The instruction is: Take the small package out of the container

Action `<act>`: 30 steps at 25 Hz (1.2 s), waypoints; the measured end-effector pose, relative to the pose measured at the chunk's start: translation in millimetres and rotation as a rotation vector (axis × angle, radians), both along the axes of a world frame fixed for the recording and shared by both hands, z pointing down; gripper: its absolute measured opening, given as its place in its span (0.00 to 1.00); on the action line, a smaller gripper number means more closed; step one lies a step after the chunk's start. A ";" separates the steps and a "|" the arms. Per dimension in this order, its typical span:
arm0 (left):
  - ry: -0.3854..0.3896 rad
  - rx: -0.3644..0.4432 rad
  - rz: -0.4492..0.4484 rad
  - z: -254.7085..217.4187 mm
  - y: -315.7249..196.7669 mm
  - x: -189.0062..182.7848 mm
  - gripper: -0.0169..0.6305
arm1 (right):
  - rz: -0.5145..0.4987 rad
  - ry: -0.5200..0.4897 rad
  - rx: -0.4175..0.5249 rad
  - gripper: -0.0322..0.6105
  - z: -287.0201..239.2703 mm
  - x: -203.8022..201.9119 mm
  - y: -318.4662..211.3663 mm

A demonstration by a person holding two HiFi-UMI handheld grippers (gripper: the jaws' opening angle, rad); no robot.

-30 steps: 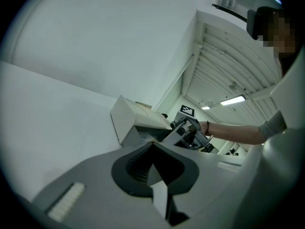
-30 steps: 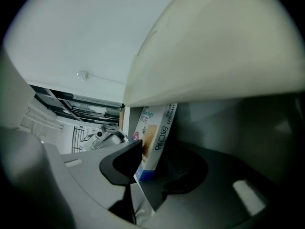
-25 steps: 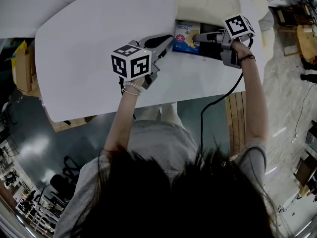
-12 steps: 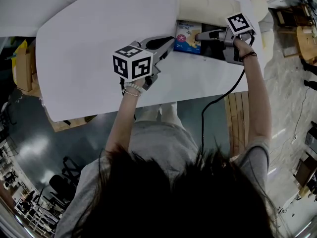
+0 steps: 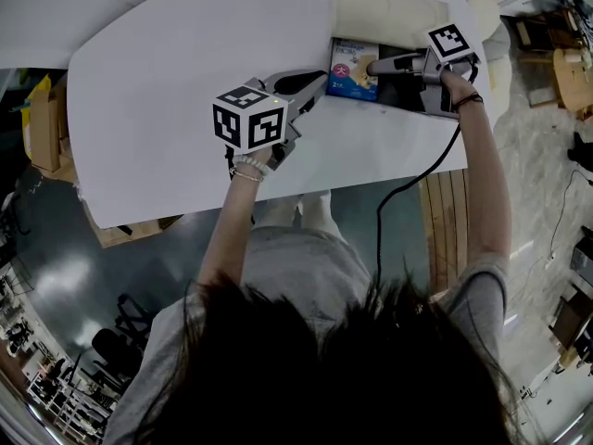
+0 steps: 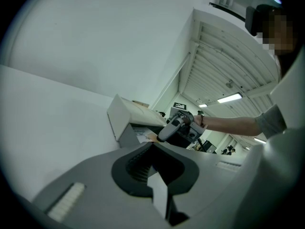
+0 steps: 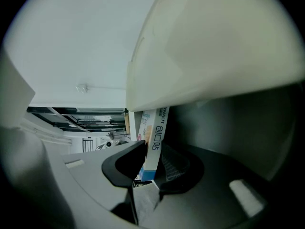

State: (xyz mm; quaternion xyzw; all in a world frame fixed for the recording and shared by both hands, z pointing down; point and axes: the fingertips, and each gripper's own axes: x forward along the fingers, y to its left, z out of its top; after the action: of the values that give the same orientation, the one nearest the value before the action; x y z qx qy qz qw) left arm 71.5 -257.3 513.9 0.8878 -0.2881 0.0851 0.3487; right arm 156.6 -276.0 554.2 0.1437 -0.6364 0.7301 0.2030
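Table: white (image 5: pixel 167 63), seen from above. The person stands at its near edge with 1 gripper in each hand.

Container: a dark box (image 5: pixel 405 93) near the table's far right corner. Its pale lid (image 5: pixel 382 12) stands open on the far side. In the left gripper view the lid (image 6: pixel 127 114) tilts up over the box.

Package: a small flat carton (image 5: pixel 352 69) with blue and white print. It is inside the container, at its left end, just in front of the lid. In the right gripper view it (image 7: pixel 157 130) stands edge-on under the lid's pale underside (image 7: pixel 214 46). No view shows whether it rests on the box floor.

Right gripper: it (image 5: pixel 372 66) reaches into the container from the right, pointing left. Its 2 jaws have just been closing with the package between them. They now stand only a carton's thickness apart. The dark left pad and the ribbed right pad (image 7: pixel 174 163) lie against the carton's 2 faces, gripping its blue end. The left gripper view shows it (image 6: pixel 162 136) over the box.

Left gripper: it (image 5: pixel 315 85) lies low over the table, left of the container, pointing at it. The tips are near the box's left wall. Its own view shows the jaw tips (image 6: pixel 152 145) drawn together with nothing between them.

Cable: black (image 5: pixel 408 188), running from the right gripper over the table's near edge.
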 end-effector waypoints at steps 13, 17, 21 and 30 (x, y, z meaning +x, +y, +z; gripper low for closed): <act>0.017 0.002 0.007 -2.3 1.7 -2.9 0.01 | 0.043 -0.040 -0.005 0.22 -12.2 -1.8 0.5; 0.022 0.005 0.013 -4.2 2.9 -1.9 0.01 | 0.064 -0.045 -0.015 0.22 -13.2 -1.2 1.9; 0.023 0.006 0.017 -5.4 4.5 -1.5 0.01 | 0.067 -0.050 -0.028 0.21 -13.7 -0.1 7.2; 0.030 0.013 0.024 -9.8 11.2 -1.0 0.01 | 0.089 -0.051 -0.021 0.21 -18.3 0.6 17.0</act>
State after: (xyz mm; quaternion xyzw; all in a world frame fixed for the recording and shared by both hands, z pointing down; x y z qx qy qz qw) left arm 70.5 -246.1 504.2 0.8946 -0.2730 0.0741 0.3460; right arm 157.1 -259.0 536.0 0.1511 -0.6267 0.7485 0.1552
